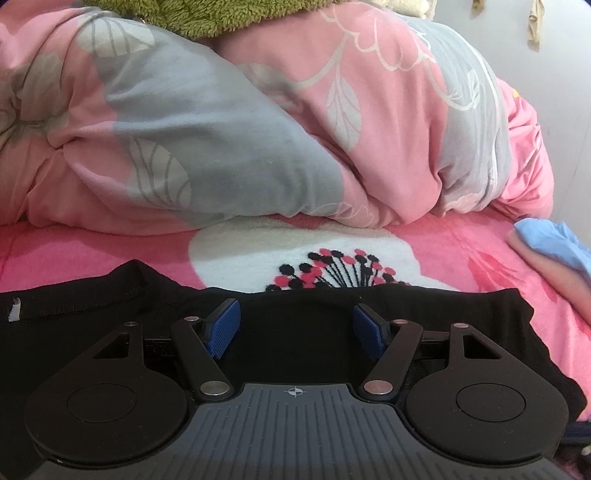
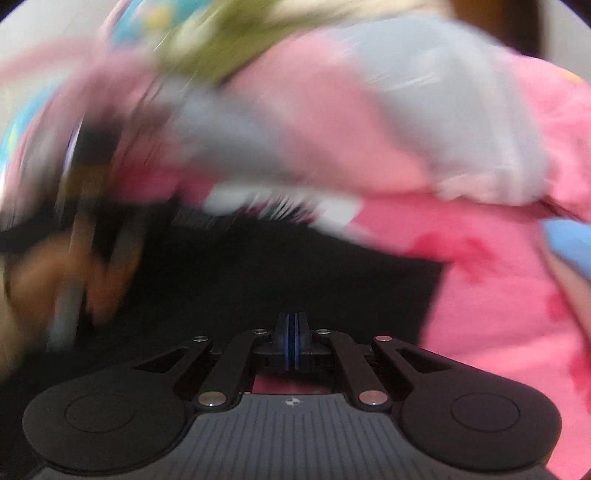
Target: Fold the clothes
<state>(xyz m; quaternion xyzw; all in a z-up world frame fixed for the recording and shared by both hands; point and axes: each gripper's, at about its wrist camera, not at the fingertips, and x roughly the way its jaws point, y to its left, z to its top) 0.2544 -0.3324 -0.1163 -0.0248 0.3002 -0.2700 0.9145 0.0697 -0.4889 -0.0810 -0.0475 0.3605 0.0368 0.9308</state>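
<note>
Covering the whole foreground in both views: pink fleece bed cover (image 1: 461,254) with a white flower patch. Heaping along its far side: puffy pink-and-grey leaf-print quilt (image 1: 221,129), with a green fluffy blanket (image 1: 184,18) resting on top.

Lying spread on the near part of the bed cover: black fabric garment (image 1: 92,314), mostly flat, with its far edge running roughly straight across the flower patch and one raised corner at the left. Showing no clear fold line in either view; judging it as laid out but not yet folded, or at most partly so, since the near portion is hiding under the gripper bodies.

Sitting at the right edge of the bed cover, well apart from the garment: small folded light-blue and pale-pink cloth (image 1: 546,243), probably marking an item already finished.

Hovering low over the black garment: left gripper (image 1: 295,328), released, blue ribbed pads (image 1: 223,328) standing wide apart and pressing on nothing.

Pointing over the same garment in a heavily blurred view: right gripper (image 2: 291,332), clenched pad to pad, with no cloth visible between.

Peeking out at the garment's left end: tiny white tag (image 1: 14,308).

Remaining, by this reading: gripping an edge, carrying it over, and finishing the fold.
</note>
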